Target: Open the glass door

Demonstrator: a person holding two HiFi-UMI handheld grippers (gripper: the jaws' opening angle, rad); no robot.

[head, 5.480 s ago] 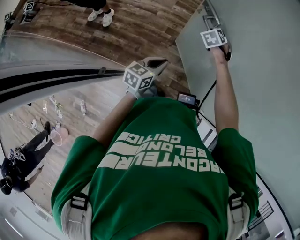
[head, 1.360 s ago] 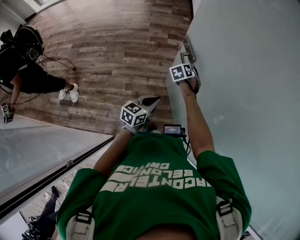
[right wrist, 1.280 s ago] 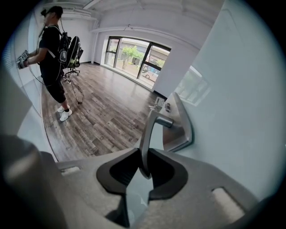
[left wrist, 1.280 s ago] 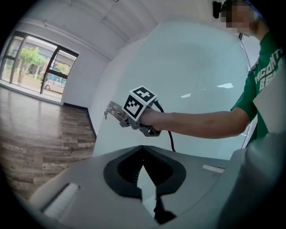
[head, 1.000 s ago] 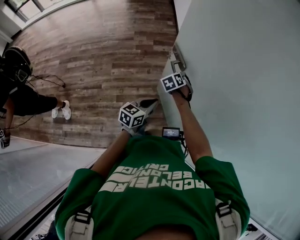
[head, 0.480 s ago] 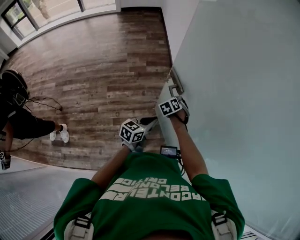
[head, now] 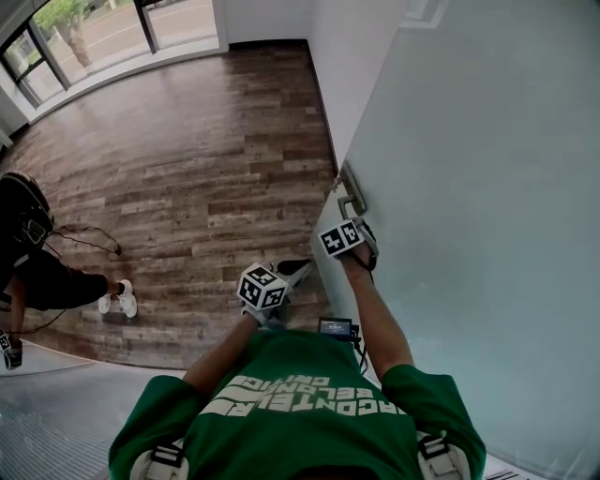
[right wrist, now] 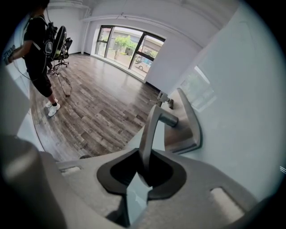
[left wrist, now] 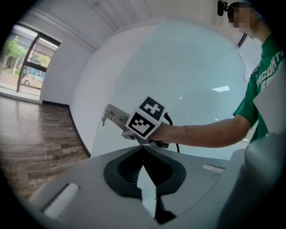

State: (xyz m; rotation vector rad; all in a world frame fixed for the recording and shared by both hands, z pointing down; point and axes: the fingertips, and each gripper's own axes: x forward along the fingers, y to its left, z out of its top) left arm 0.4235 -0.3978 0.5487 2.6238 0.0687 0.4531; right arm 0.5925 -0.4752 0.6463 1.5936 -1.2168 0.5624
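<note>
The frosted glass door [head: 469,234] fills the right of the head view. Its metal lever handle [head: 349,199] sits on a plate at the door's left edge. My right gripper [head: 354,214] is shut on that lever. In the right gripper view the handle [right wrist: 149,129] runs down into the gap between the jaws of the right gripper [right wrist: 144,172], which have just been closing on it. My left gripper [head: 298,269] hangs just left of the door edge, shut with nothing in it. The left gripper [left wrist: 143,146] points at the handle plate [left wrist: 115,117].
A wooden plank floor [head: 206,159] spreads out to the left, with windows [head: 112,28] at its far side and a white wall [head: 328,47] beyond the door. A person in black [head: 37,272] stands at the left. Another glass pane [head: 56,412] lies at the lower left.
The head view has swung round, so more floor and the windows now show. The door handle and both grippers sit lower in the picture. The right gripper stays on the handle.
</note>
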